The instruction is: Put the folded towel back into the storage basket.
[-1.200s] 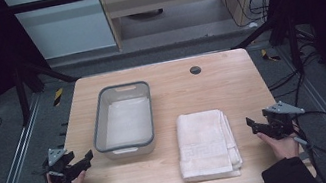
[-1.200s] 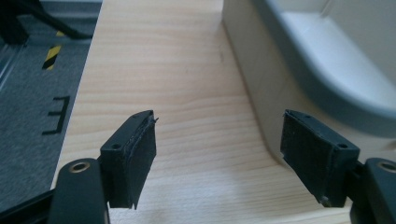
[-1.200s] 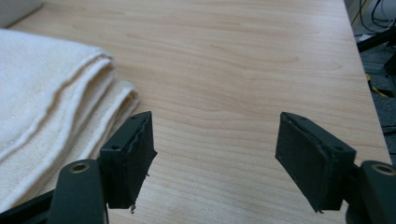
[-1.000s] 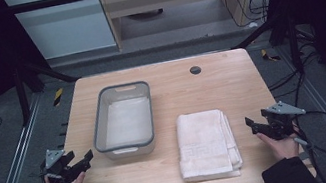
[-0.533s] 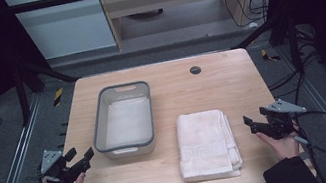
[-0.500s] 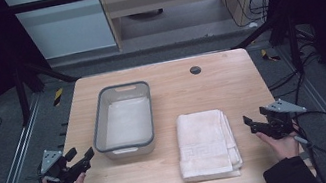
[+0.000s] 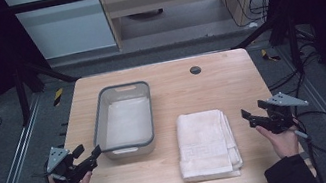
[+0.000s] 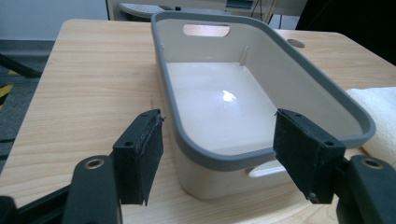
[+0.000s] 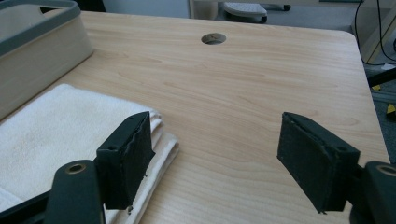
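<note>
Towel lies folded flat on the worktop, just right of the bin and apart from it, nearer the person's edge than the bin's far rim. The bin, grey-rimmed and pale inside, stands empty left of the towel, its long side running away from the person.

Neither tool has anything in it. The left hand-held gripper hangs off the bin's near left corner, just short of it, jaws apart and aimed at the bin's near end; they have just been closing a little, with nothing but air between them, though the bin's near wall shows in the gap in the left gripper view. The right hand-held gripper hovers right of the towel, near its edge but not touching, jaws apart and just opening further, empty; in the right gripper view one pad stands before the towel's folded edge.

My reading: this is the approach, before any grasp. The likely aim is to put the towel in the bin. The next move calls for the right tool to go in low, take the folded layers together, and close firmly so the fold does not spill on lifting
</note>
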